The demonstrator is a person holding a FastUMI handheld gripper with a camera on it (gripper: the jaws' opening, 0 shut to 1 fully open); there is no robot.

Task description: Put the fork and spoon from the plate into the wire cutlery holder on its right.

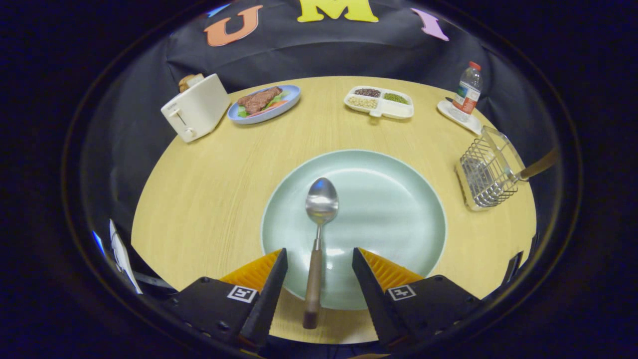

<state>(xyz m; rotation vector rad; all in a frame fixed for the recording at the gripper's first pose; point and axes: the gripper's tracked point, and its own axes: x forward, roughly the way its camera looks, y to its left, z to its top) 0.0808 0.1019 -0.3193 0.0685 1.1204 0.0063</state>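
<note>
We see bare worktop point(209, 199) between the plate point(398, 219) and the wire holder point(486, 174); a handle point(538, 167) already juts from it. The gripper point(319, 264) jaws stand apart astride the spoon point(319, 234).

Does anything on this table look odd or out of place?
Mostly tidy. The wire cutlery holder lies tipped on its side, a wooden handle poking out sideways. The spoon lies on the plate, its handle overhanging the rim between the open gripper fingers. Nothing looks spilled or broken.
</note>
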